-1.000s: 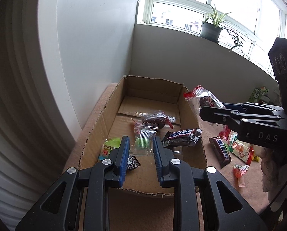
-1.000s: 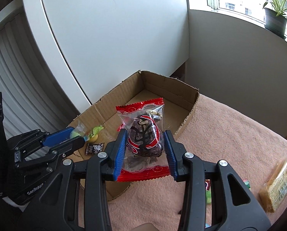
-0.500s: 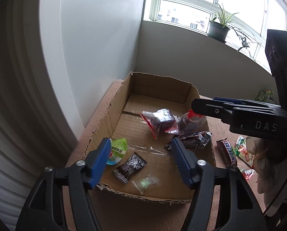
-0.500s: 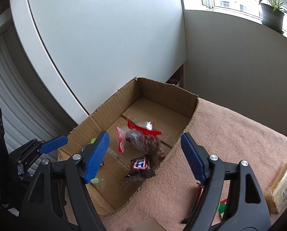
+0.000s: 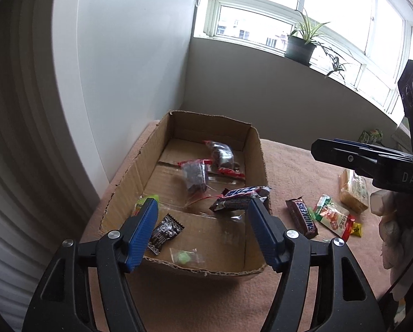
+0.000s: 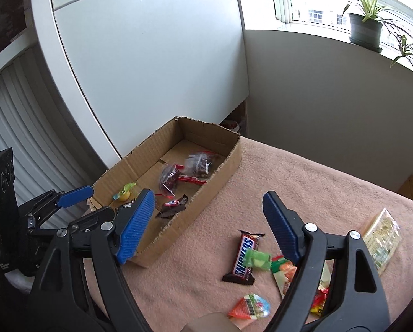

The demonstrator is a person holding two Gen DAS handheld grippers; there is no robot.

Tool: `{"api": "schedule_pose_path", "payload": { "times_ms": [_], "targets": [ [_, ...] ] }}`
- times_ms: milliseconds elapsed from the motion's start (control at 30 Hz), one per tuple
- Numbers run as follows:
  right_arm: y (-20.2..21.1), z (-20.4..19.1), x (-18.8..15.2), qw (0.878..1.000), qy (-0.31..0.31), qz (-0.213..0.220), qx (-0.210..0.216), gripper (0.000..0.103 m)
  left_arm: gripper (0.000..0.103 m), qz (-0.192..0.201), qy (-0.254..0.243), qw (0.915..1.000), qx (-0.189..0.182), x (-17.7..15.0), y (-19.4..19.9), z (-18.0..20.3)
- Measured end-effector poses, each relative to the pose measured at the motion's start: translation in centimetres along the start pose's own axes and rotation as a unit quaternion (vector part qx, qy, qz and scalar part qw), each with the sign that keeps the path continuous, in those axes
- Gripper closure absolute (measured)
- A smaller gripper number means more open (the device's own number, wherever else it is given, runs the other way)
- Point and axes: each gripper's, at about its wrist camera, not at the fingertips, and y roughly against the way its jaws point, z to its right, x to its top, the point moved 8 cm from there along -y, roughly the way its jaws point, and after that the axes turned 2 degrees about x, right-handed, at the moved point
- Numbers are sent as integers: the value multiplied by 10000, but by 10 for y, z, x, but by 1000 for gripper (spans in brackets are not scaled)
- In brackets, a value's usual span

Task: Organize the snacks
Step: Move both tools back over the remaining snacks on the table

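both grippers stand wide and hold nothing — the left gripper hangs over the near end of the cardboard box, the right gripper above the loose snacks just outside the box's long side. the step in hand looks like fetching the next snack; the snickers bar lies closest, flat on the pink-covered surface, so a low pinch across its width seems called for. in the box i count six snacks — two red-trimmed cake packets among them. outside the box, about six more; some are hidden by the gripper.
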Motion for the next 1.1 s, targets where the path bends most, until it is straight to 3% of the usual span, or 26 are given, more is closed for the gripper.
{"api": "schedule_pose_path", "payload": {
  "times_ms": [300, 600, 700, 833, 1100],
  "targets": [
    [51, 68, -51, 9982, -464, -35, -378, 20, 36, -97, -215, 9984, -523, -19, 10, 55],
    [64, 132, -106, 9937, -834, -349, -666, 20, 36, -493, -571, 9921, -1000, -51, -3, 114],
    [55, 138, -121, 9935, -736, -545, -680, 22, 36, -616, -731, 9892, -1115, -60, -8, 133],
    [40, 138, -136, 9931, -475, -861, -632, 36, 36, -739, -899, 9862, -1175, -67, -16, 152],
    [11, 139, -144, 9902, 126, -1209, -691, 36, 40, -994, -1167, 9807, -1213, -82, -34, 171]
  ]
}}
